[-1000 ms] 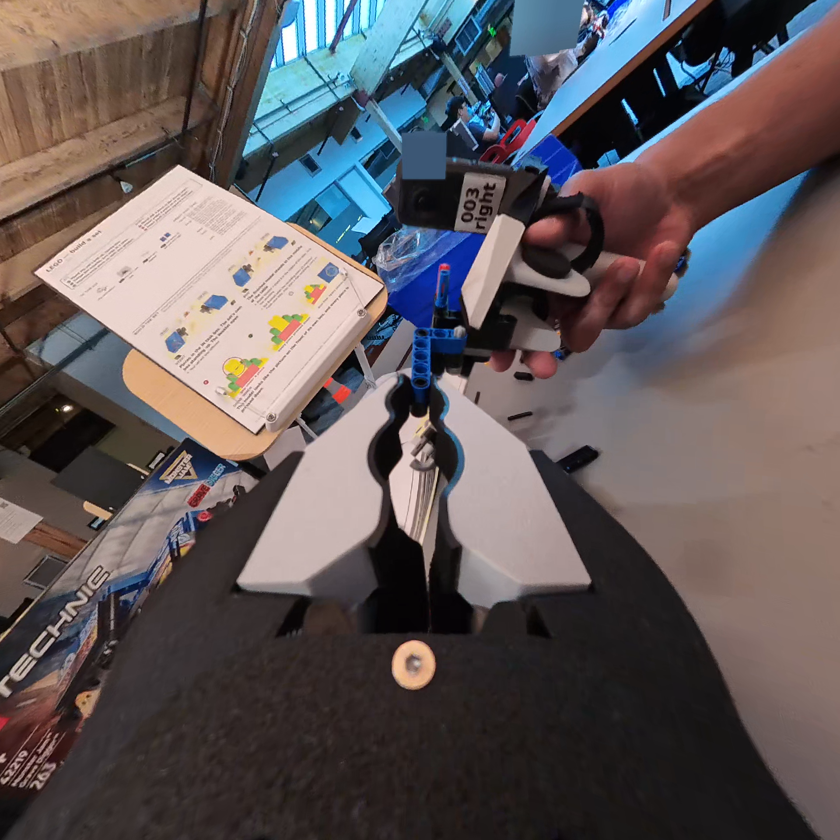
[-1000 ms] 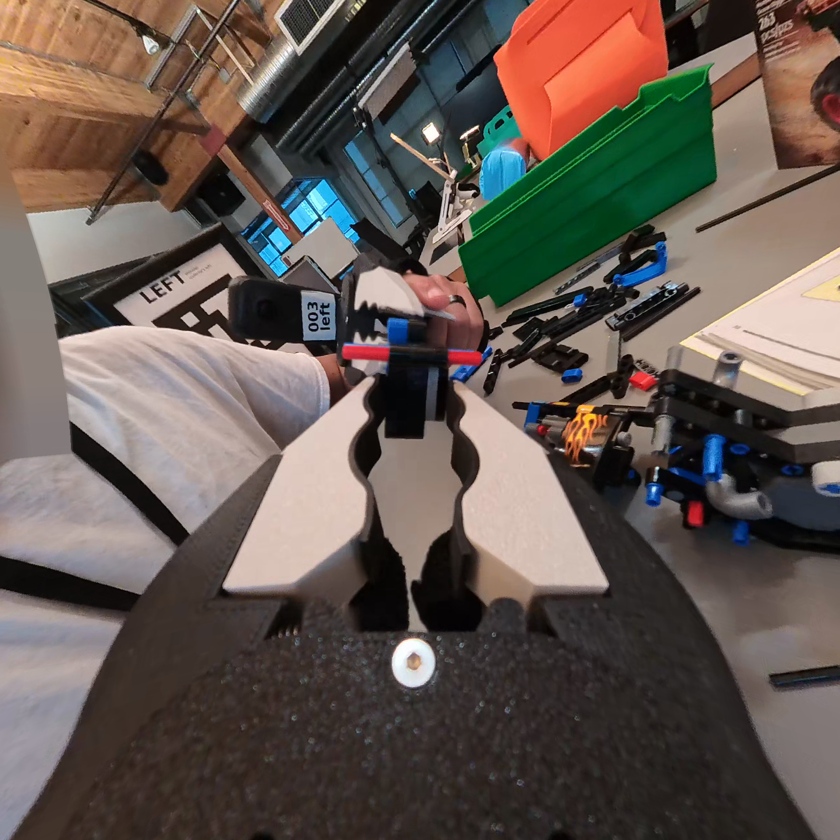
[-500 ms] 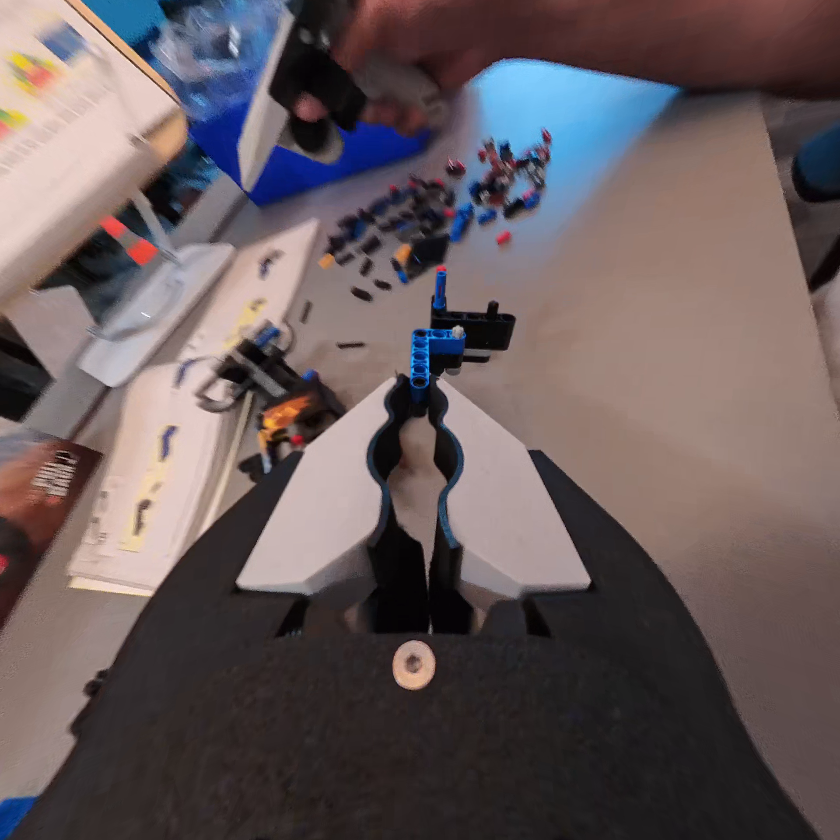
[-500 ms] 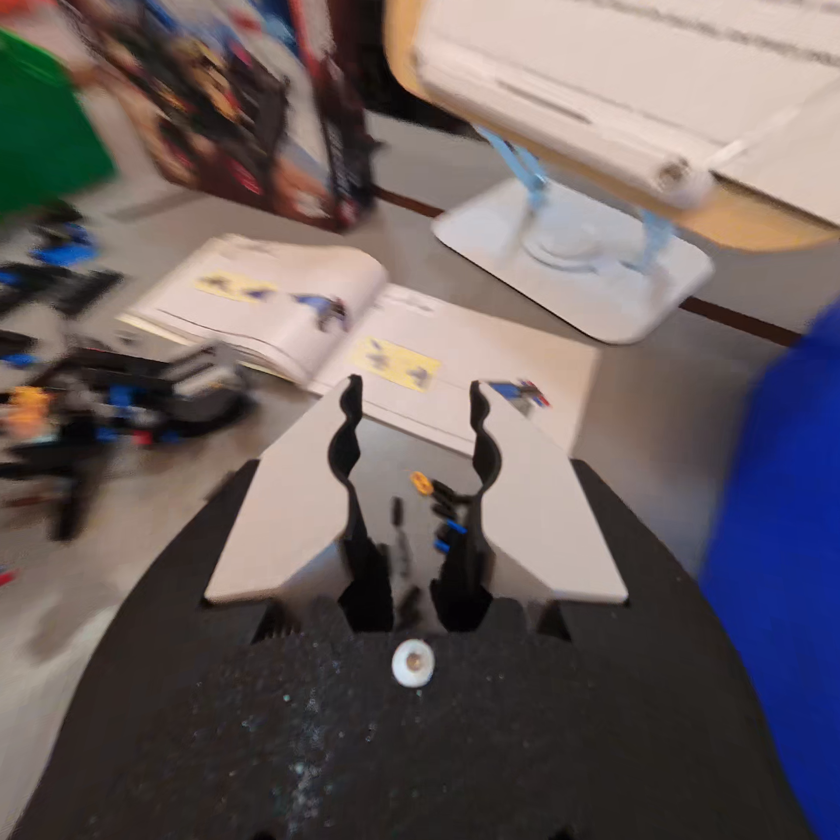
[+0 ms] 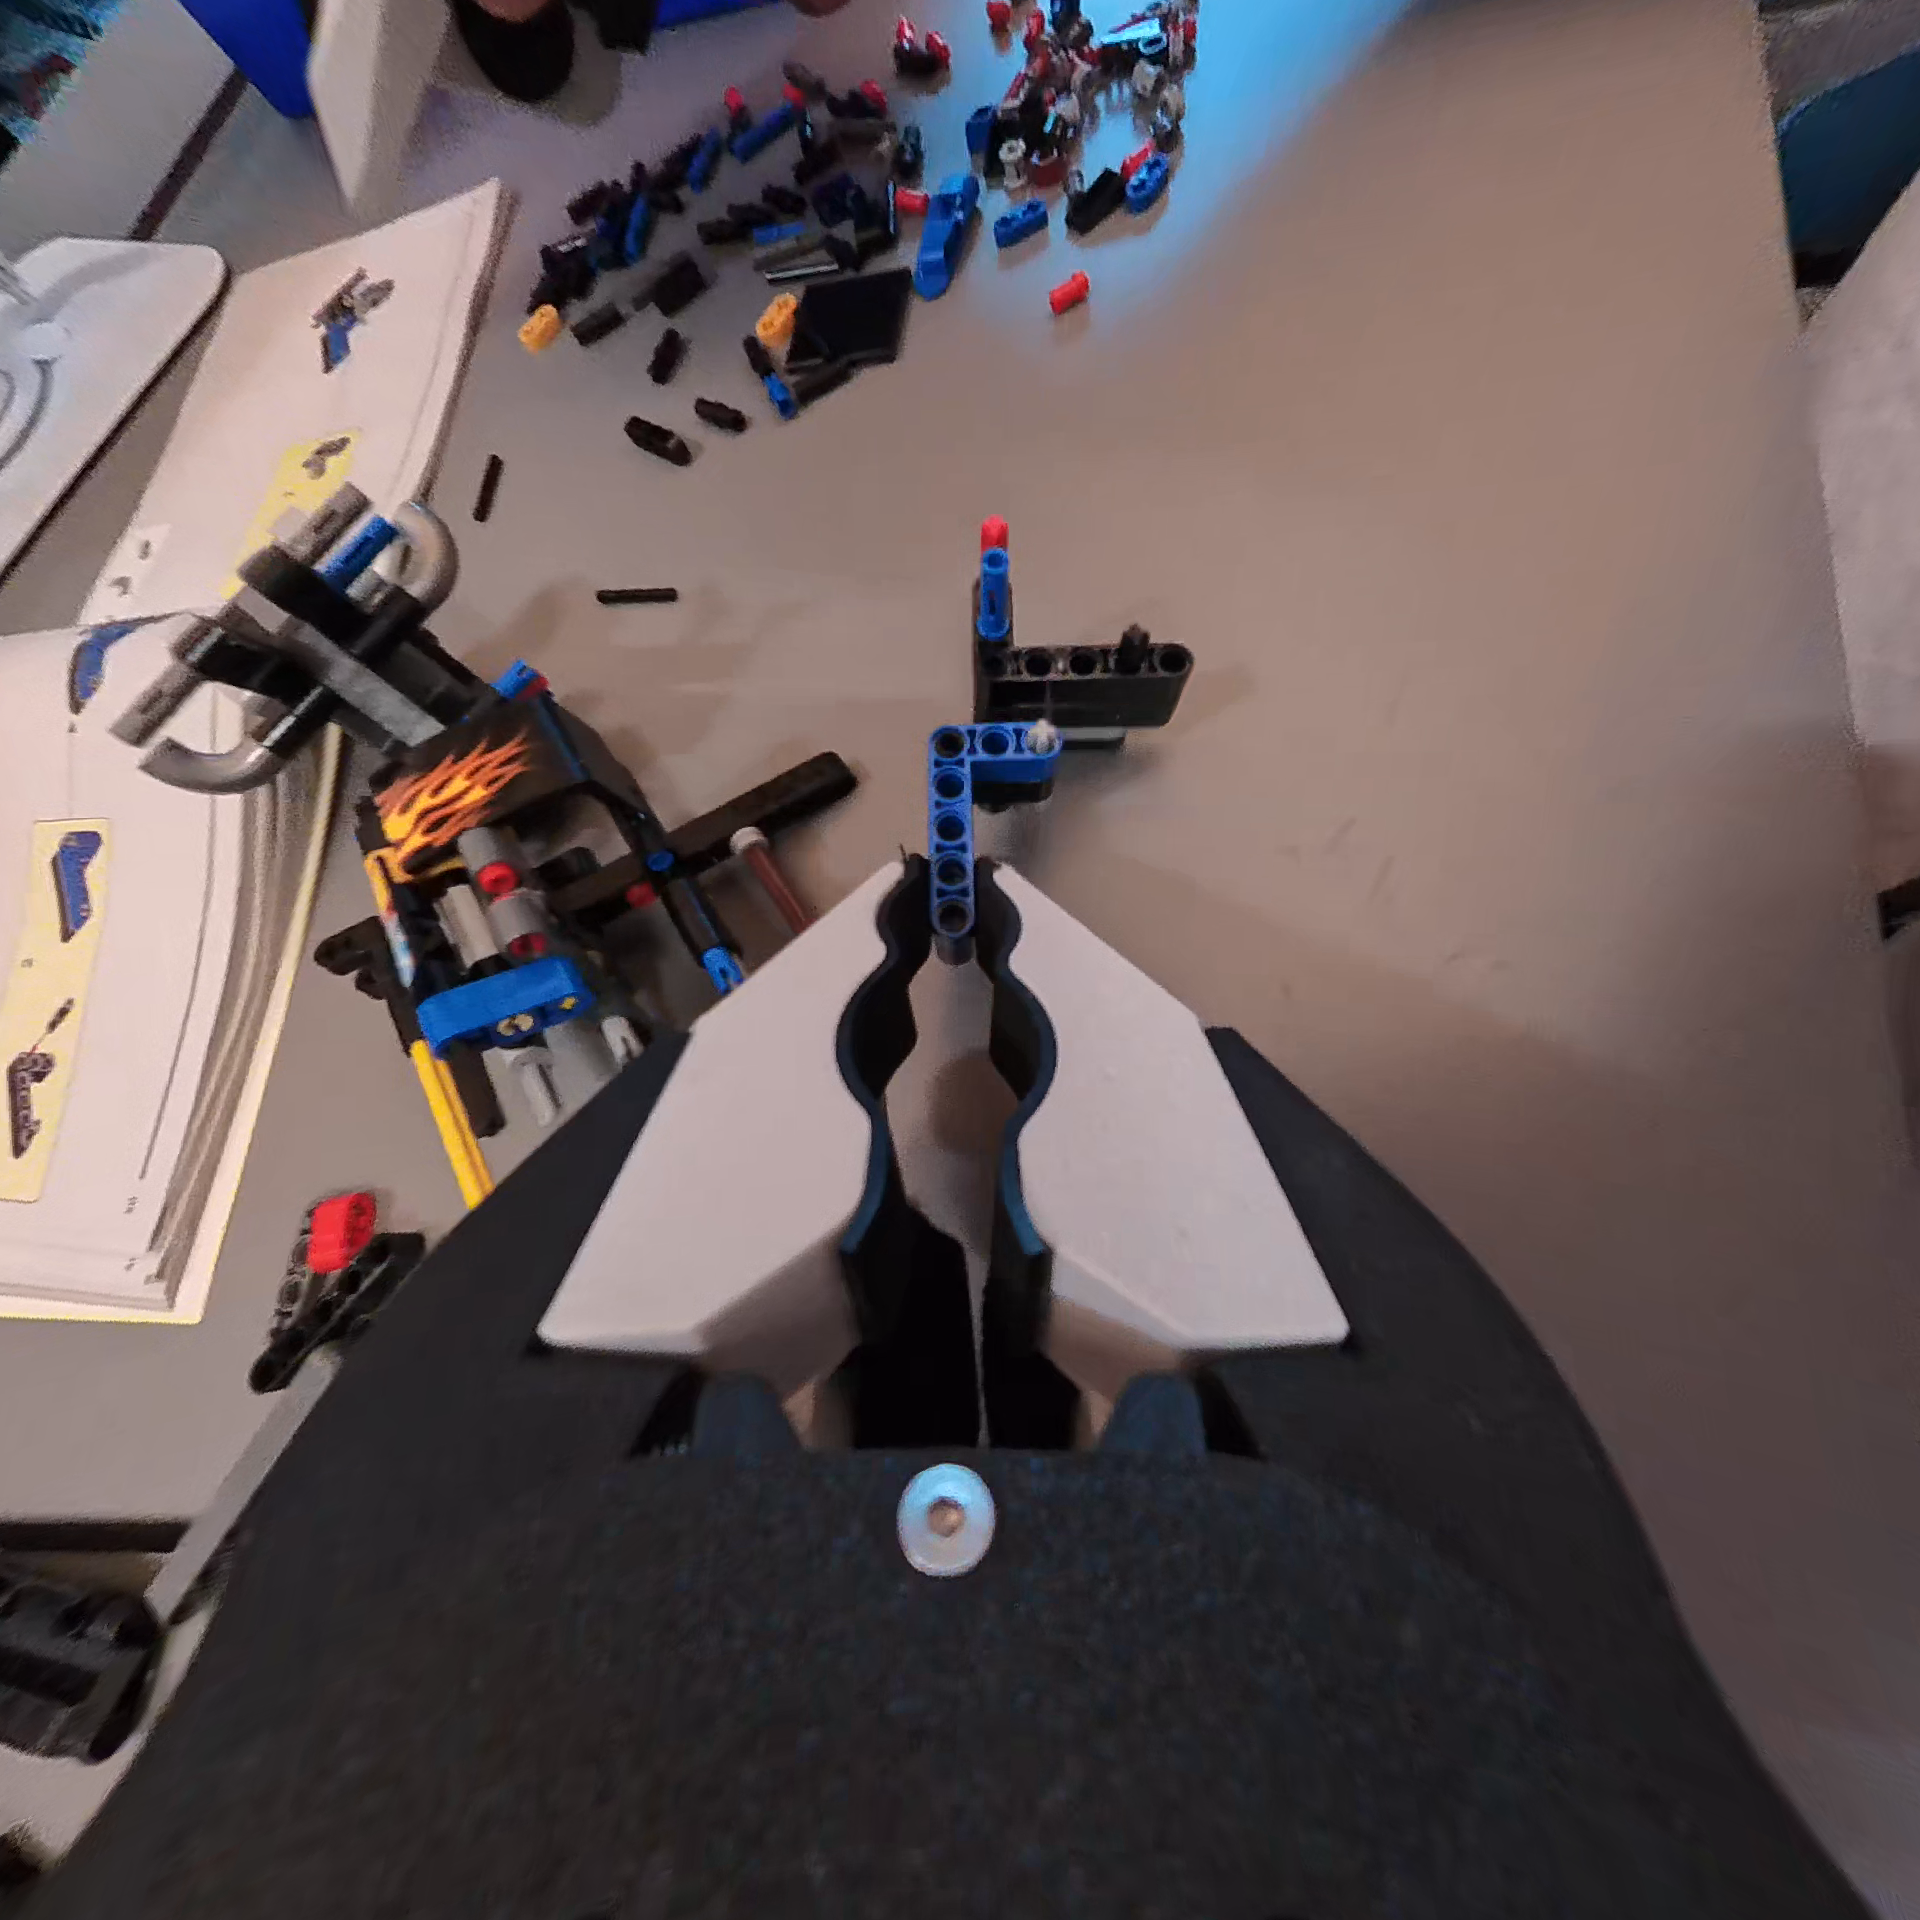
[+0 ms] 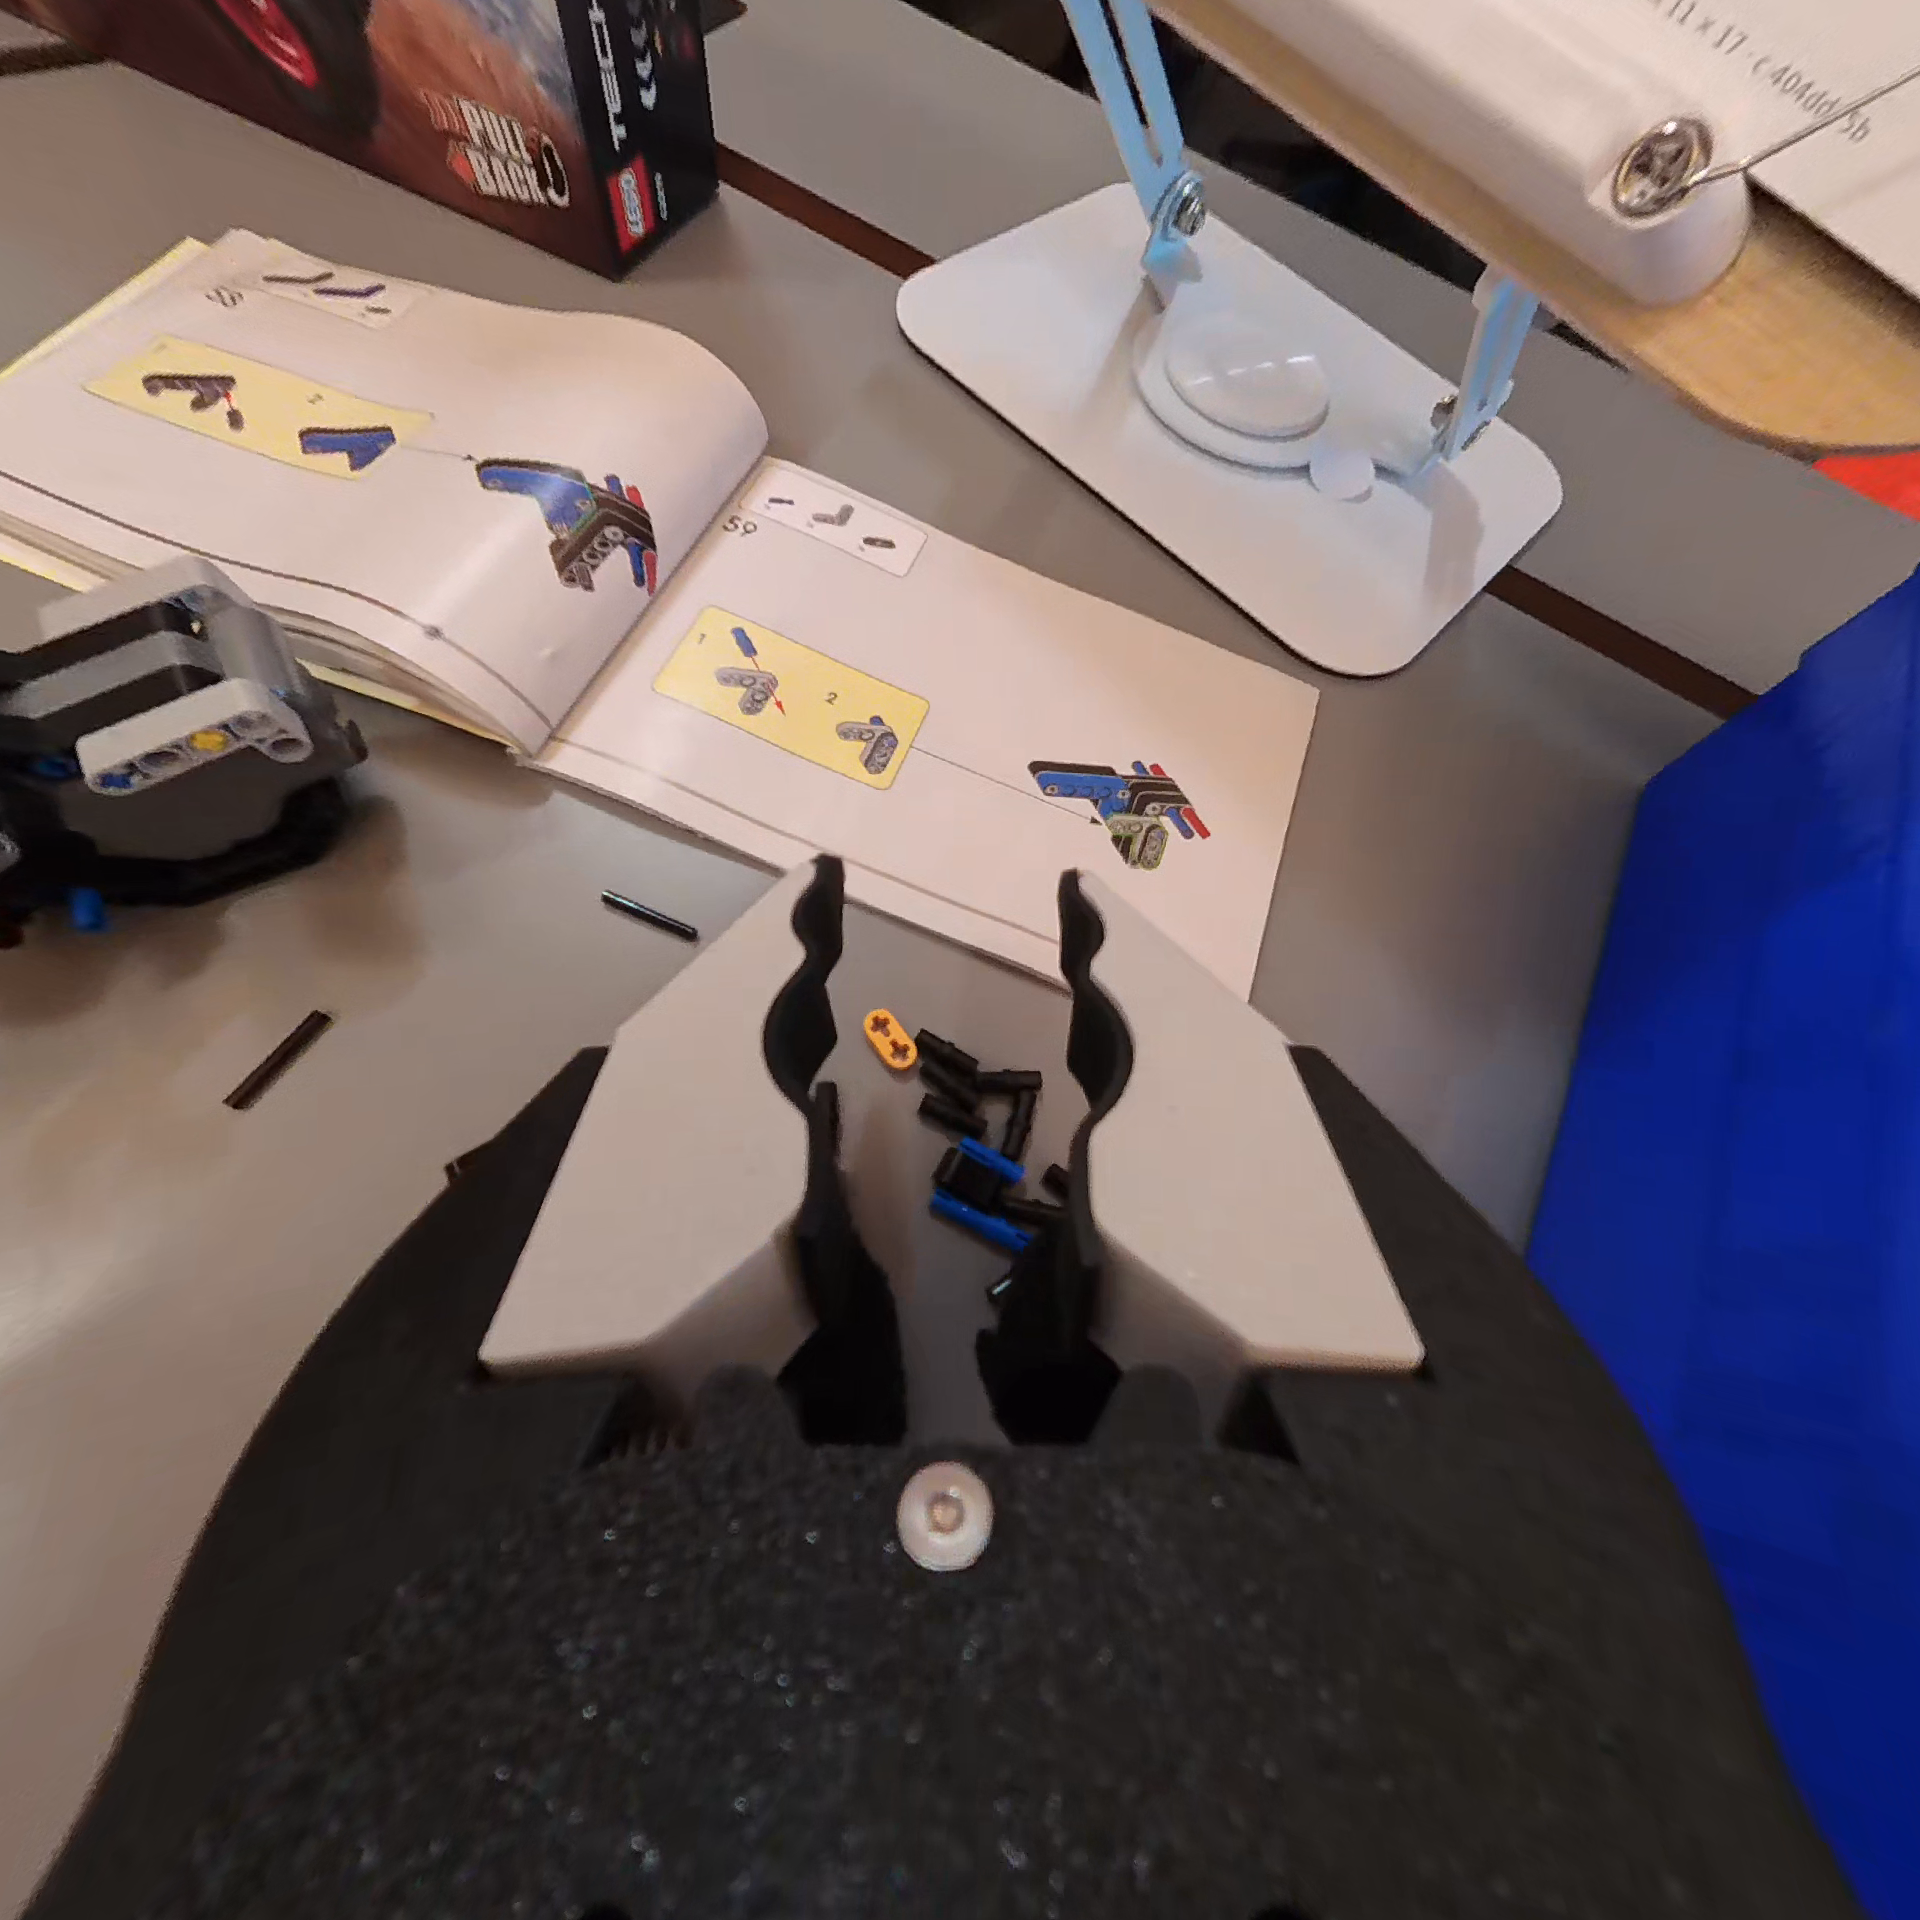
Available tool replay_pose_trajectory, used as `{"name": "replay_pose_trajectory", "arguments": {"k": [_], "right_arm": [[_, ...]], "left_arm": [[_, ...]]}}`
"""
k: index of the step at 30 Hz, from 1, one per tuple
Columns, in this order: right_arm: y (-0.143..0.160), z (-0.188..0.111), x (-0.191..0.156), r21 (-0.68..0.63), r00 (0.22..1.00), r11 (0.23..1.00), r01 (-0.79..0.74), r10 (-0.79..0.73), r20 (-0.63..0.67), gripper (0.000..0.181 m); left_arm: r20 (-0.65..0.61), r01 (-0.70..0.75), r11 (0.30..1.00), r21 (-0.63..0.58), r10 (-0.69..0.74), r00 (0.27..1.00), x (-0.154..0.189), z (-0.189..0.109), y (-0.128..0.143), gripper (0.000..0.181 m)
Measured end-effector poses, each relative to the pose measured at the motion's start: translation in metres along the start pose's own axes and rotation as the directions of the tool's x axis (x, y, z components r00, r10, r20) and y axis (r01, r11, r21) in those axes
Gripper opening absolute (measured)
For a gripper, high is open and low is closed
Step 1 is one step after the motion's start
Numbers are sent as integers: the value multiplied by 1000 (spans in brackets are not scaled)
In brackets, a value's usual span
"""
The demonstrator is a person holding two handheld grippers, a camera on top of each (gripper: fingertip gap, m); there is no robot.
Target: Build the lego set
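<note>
Gripping the long leg of a blue angled beam [image 5: 948, 831], with the left gripper [image 5: 951, 914] narrowed onto it at the fingertips; short leg joined to a black beam [image 5: 1081, 675] carrying an upright blue pin with a red tip [image 5: 992, 577], the whole small assembly held over bare tabletop [image 5: 1455, 623]. Partly built truck with flame sticker [image 5: 468, 810] lying left of the gripper, partly on the open instruction booklet [image 5: 125, 935] at the left edge. Loose pieces [image 5: 831, 229] scattered toward the far edge.

Right wrist view: right gripper [image 6: 951, 904] spread wide and empty, hovering above a small cluster of black and blue pins [image 6: 982, 1132] and one orange connector [image 6: 890, 1037], all seen between the fingers, just short of the booklet's right page [image 6: 987, 686]. White stand base [image 6: 1247, 416] beyond the booklet; set box [image 6: 468, 114] at the far left; blue bin wall [image 6: 1766, 1143] along the right.

Step in hand, as judged: picking up a pin for the held assembly. Best done by choosing one pin at the cluster's edge, lowering with fingers astride it alone, closing across its length, and keeping the left grip firm and level to receive it.
</note>
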State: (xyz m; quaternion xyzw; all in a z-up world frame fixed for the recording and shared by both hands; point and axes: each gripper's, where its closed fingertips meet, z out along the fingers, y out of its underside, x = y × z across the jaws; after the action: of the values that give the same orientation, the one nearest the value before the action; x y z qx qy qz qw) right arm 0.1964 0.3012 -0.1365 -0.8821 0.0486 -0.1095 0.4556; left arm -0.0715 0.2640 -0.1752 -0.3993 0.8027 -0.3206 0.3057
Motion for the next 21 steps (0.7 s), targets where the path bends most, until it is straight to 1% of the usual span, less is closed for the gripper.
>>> {"name": "replay_pose_trajectory", "arguments": {"k": [4,9,11,13,15,18,20,21], "right_arm": [[-3,0,-4,17,1000,1000,-1,1,12,41],[0,5,-20,4,997,1000,9,-9,75,42],[2,6,-25,-4,996,1000,21,-20,88,42],[1,5,-29,-4,995,1000,26,-25,100,42],[0,4,-31,2,994,1000,28,-28,110,41],[-1,3,-34,7,992,999,33,-34,122,41],[-5,0,-37,20,990,999,33,-35,134,41],[-6,-1,-38,24,990,999,34,-37,138,42]], "left_arm": [[-24,14,1000,-28,-15,1000,3,2,5,6],[-68,30,998,-59,-34,997,10,4,8,7],[-72,21,998,-59,-26,997,12,3,7,12],[-74,18,999,-46,-22,997,11,1,3,22],[-95,35,999,-9,-36,995,10,-5,-6,27],[-181,117,986,118,-95,979,5,-27,-33,32],[-205,163,968,189,-124,971,-7,-46,-48,32],[-194,173,960,219,-131,972,-18,-56,-53,32]]}}
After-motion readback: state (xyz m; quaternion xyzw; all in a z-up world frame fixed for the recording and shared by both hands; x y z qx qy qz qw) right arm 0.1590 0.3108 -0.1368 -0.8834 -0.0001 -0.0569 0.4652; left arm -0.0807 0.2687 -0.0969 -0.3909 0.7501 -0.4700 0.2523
